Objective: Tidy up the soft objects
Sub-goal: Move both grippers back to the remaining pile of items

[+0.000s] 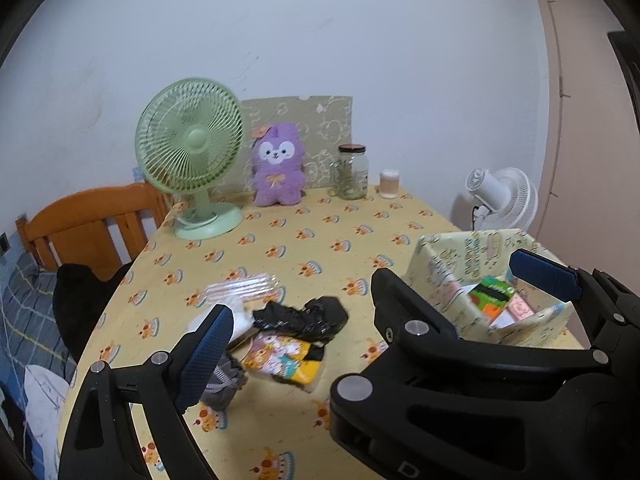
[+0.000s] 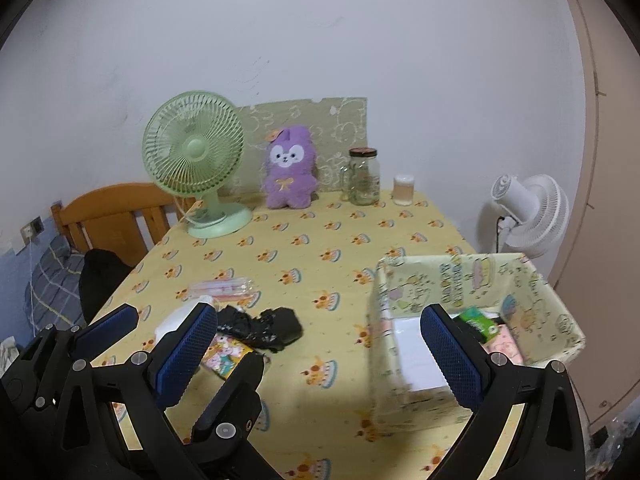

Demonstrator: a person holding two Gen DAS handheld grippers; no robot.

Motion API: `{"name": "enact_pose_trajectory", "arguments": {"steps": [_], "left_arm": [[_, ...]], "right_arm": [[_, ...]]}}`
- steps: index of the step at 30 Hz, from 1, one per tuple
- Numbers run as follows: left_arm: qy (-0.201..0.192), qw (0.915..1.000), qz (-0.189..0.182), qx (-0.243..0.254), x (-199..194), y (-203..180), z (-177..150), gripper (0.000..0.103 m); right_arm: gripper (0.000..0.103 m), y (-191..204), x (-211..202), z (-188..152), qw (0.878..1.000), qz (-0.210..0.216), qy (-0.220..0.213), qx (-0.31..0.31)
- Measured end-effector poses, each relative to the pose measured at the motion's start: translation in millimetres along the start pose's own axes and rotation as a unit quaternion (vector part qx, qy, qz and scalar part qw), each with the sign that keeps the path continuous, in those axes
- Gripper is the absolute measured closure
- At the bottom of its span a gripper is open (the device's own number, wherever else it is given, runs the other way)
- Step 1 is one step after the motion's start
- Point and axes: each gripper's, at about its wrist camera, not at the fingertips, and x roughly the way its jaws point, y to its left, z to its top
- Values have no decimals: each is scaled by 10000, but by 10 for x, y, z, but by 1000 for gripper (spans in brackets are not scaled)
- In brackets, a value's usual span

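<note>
**Some soft things are in the box, more wait on the worktop**

The soft things sit in two spots. A crumpled black cloth [image 1: 308, 318] lies on the yellow worktop [image 1: 304, 248] with the little cake pictures. It rests on a flat packet with cartoon animals [image 1: 282, 362]. A small grey knitted thing [image 1: 224, 386] lies just beside them, next to something white [image 1: 240, 320]. A clear packet with pink stripes [image 1: 240, 286] lies a little further back.

The open paper-covered box with cartoon drawings [image 2: 476, 276] stands to the right, well apart from the pile. It already holds a green packet [image 2: 478, 320] and a pink one [image 2: 506, 342]. So I think the job is partly done, and the pile is what is left.

The left tool [image 1: 376, 308] hangs over the pile and box with its two fingers wide apart, holding nothing. The right tool [image 2: 320, 344] is wide apart too, and empty.

A fluffy purple toy animal [image 2: 289, 170] sits at the back, between a green fan [image 2: 196, 152] and a glass jar [image 2: 363, 176]. It may need tidying too.

The left view shows the grey knitted thing; the right view hides it behind the tools. The right view shows the white floor of the box.
</note>
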Motion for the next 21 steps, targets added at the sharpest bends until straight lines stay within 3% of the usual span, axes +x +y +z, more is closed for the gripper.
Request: {"name": "enact_pose_trajectory", "arguments": {"steps": [21], "left_arm": [[509, 9973, 336, -404, 343, 521, -456, 9]], "right_arm": [[0, 464, 567, -361, 9973, 544, 415, -285]]}}
